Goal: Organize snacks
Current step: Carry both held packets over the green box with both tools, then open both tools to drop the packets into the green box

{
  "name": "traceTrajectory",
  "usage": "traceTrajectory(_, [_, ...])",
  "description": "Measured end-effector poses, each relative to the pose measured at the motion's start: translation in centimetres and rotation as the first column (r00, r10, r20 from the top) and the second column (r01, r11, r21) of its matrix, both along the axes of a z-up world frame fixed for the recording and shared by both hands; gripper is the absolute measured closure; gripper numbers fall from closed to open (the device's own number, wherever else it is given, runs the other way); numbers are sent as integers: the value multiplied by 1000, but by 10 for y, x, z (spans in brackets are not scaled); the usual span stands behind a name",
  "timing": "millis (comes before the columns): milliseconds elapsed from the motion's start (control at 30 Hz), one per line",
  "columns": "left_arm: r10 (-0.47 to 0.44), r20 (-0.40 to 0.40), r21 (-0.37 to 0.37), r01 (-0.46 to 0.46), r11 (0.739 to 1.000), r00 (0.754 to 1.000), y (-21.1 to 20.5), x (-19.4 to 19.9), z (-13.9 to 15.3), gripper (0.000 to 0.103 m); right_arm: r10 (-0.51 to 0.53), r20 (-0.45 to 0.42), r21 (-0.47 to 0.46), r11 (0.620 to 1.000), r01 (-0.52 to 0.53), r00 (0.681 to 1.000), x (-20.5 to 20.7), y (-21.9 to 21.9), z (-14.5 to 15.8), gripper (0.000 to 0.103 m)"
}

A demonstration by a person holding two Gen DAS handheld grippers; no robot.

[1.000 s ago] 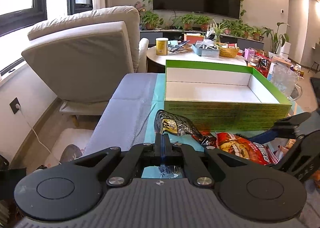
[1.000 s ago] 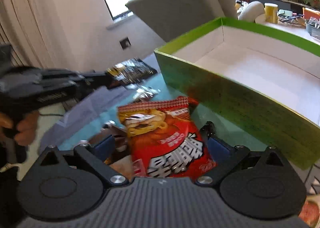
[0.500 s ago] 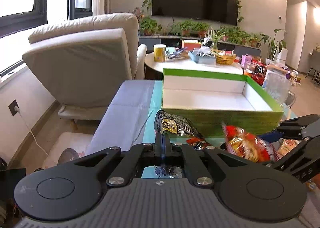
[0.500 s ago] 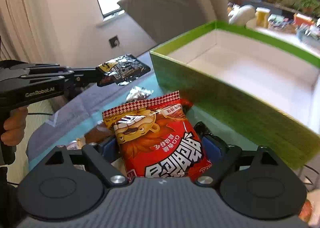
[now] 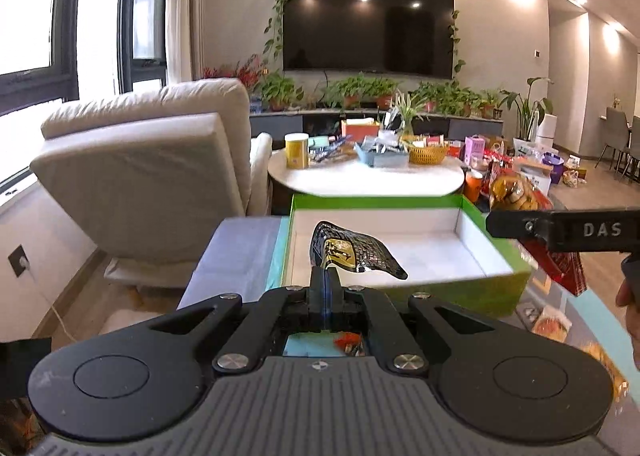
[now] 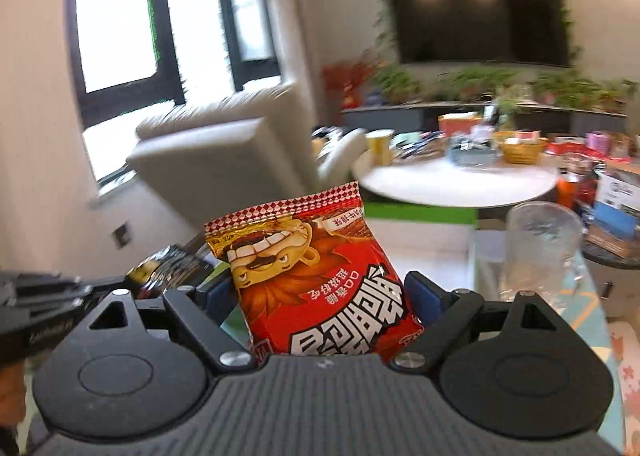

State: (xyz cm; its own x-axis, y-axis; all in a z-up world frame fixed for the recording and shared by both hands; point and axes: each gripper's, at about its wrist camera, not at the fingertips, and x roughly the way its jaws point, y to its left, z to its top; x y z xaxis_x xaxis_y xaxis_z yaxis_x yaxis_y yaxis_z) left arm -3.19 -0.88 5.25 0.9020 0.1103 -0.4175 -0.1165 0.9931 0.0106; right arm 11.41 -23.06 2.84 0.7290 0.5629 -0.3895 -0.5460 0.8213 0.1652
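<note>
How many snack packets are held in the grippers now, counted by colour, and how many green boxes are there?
Black and gold snack packet, in the left gripper: 1
Red snack packet, in the right gripper: 1
Green box: 1
Total: 3

Right wrist view motion-blurred; red snack bag (image 6: 320,280) lower end hidden behind gripper body

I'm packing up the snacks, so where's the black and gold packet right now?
The black and gold packet is pinched in the left gripper, held in the air in front of the green box, with the red snack bag to its right.
</note>
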Motion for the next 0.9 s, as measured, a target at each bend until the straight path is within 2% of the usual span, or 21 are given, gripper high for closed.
traceTrajectory(300, [5, 31, 31, -5, 1000, 1000, -8, 40, 8, 103, -75, -69, 70, 994, 79, 995, 41, 2, -4, 42])
traceTrajectory(600, [11, -26, 30, -11, 1000, 1000, -10, 85, -10, 103, -112, -97, 77, 990, 119, 989, 61, 0, -6, 42])
traceTrajectory(900, [74, -104, 11, -73, 997, 992, -9, 122, -37, 102, -149, -143, 68, 985, 160, 978, 81, 4, -18, 42])
